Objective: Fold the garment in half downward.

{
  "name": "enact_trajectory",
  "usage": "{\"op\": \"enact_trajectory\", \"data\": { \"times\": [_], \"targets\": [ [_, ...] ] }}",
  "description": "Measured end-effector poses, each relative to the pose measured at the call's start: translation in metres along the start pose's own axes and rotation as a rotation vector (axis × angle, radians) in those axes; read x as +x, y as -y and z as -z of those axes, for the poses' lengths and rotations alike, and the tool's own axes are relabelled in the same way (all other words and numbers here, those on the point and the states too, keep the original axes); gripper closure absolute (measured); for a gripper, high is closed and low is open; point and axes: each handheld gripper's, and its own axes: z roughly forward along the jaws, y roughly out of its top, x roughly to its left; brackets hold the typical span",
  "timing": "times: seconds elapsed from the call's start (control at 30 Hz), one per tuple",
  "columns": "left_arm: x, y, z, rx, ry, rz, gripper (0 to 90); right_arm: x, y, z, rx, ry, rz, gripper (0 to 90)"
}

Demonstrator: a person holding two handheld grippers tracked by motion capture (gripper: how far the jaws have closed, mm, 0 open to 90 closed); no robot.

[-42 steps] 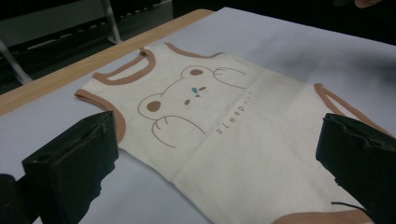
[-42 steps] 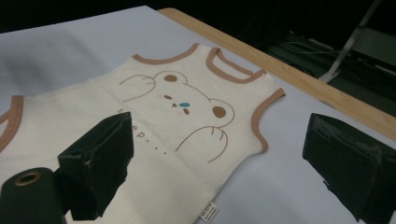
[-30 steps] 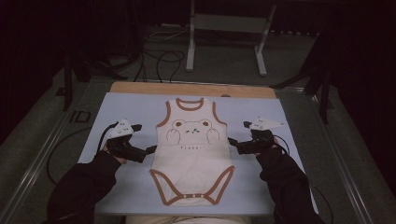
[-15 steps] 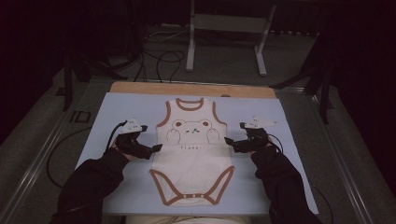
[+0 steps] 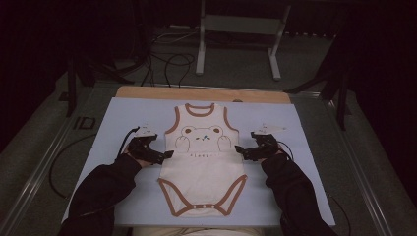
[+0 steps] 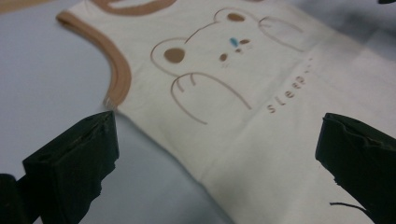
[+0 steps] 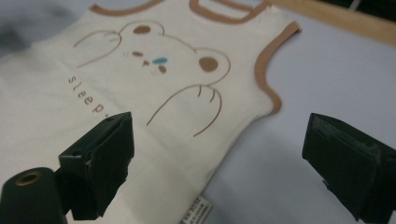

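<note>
Two released claws, left claw (image 5: 169, 154), right claw (image 5: 237, 149), flanking bodysuit (image 5: 204, 167), blue mat (image 5: 295, 196), dark room

bodysuit (image 7: 140, 93): brown lettering "sleep" under the bear drawing, readable in both claw views, trailing marks after it unclear. small tag (image 7: 195, 212) at the side seam, printed, too blurred to read.
</note>
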Motion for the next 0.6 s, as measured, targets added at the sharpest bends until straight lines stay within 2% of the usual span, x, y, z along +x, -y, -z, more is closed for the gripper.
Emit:
{"op": "enact_trajectory", "data": {
  "times": [0.2, 0.27, 0.3, 0.33, 0.37, 0.57, 0.6],
  "targets": [
    [0.003, 0.002, -0.009, 0.058, -0.024, 0.037, 7.9, 0.002, 0.002, -0.010, 0.034, 0.014, -0.017, 9.2],
    [0.004, 0.002, -0.012, 0.080, -0.044, 0.054, 9.3, 0.002, 0.002, -0.013, 0.053, 0.026, -0.012, 10.0],
    [0.005, 0.002, -0.012, 0.083, -0.043, 0.062, 12.6, 0.002, 0.003, -0.015, 0.064, 0.035, -0.022, 13.8],
    [0.005, 0.002, -0.013, 0.082, -0.038, 0.073, 12.6, 0.002, 0.003, -0.015, 0.064, 0.035, -0.022, 13.8],
    [0.006, 0.002, -0.013, 0.087, -0.035, 0.077, 17.9, 0.001, 0.003, -0.016, 0.067, 0.036, -0.027, 15.3],
    [0.005, 0.003, -0.018, 0.117, -0.043, 0.107, 27.4, 0.000, 0.003, -0.020, 0.090, 0.041, -0.043, 23.4],
    [0.006, 0.004, -0.019, 0.116, -0.034, 0.116, 32.3, 0.000, 0.004, -0.022, 0.093, 0.050, -0.051, 27.3]
  ]
}}
